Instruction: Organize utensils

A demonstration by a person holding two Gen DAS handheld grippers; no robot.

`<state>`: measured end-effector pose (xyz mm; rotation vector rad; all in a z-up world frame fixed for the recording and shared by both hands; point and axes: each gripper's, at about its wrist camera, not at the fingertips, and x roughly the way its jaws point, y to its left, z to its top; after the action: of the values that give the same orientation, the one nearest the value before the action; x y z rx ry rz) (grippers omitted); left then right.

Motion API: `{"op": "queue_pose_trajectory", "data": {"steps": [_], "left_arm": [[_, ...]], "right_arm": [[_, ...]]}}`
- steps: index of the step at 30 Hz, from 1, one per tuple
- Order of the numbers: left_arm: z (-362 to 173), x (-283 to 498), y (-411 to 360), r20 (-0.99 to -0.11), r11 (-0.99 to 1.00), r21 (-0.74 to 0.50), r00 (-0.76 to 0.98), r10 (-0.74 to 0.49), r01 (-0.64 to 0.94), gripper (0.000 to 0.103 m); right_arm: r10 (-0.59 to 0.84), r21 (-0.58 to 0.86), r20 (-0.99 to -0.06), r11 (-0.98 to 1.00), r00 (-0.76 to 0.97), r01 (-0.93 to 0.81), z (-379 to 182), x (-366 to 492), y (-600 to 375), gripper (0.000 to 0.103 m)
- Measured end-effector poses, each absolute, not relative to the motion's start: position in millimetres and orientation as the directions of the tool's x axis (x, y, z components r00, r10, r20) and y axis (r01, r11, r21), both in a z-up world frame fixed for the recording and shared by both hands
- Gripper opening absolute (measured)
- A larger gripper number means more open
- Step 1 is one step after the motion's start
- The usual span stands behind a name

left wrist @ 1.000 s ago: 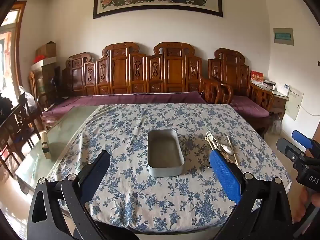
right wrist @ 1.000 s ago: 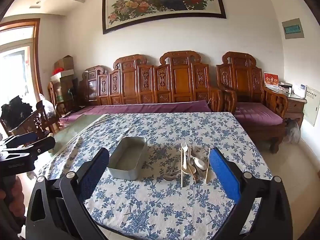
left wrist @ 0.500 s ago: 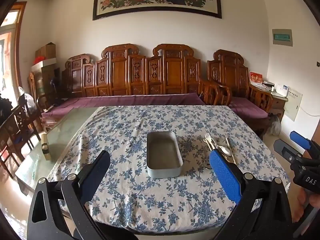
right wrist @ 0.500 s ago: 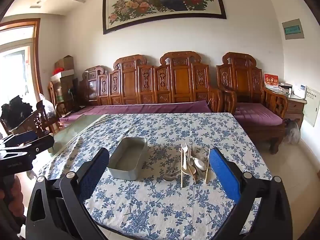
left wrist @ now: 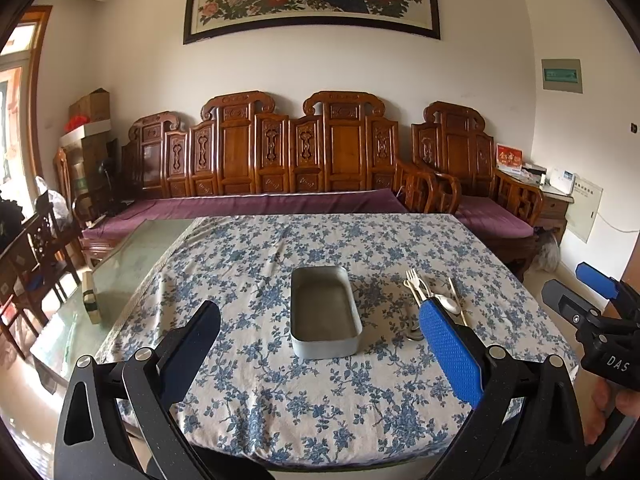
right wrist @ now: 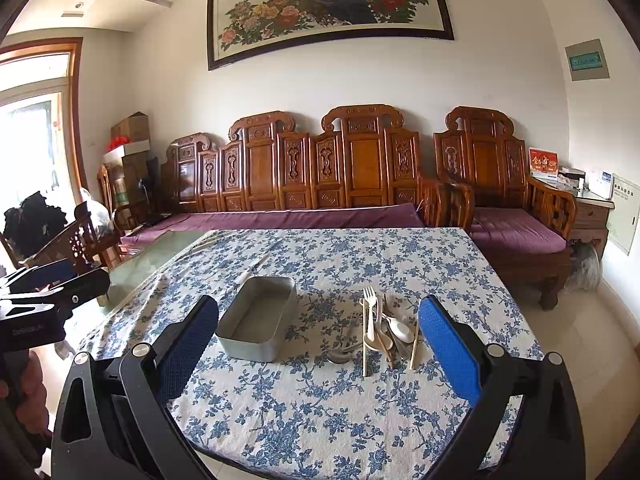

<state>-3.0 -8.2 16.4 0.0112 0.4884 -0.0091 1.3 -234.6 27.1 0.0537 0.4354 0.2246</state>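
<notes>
"DAS" on right tongs body

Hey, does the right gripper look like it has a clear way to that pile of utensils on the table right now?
Probably yes. The right gripper is open and faces the utensil pile, with only bare tablecloth between. The metal tin sits off to the left.

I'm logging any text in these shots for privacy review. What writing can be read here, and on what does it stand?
"DAS": white letters on the black body of the right tongs, cut off at the frame edge.
Red card on the side cabinet: gold characters, too blurred.
Green wall panel: too small.
Painting: inscription unreadable.
</notes>
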Motion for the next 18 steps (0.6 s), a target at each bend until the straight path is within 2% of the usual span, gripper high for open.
{"op": "queue_pose_trajectory", "data": {"steps": [18], "left_arm": [[13.6, -4.3, -9.7, -0.474, 1.000, 0.011, 0.881, -0.006, 0.013, 0.096]], "right_arm": [[0.228, 0.100, -0.410, 0.974, 0.883, -0.204, 27.0, 0.4, -234.4, 0.100]]}}
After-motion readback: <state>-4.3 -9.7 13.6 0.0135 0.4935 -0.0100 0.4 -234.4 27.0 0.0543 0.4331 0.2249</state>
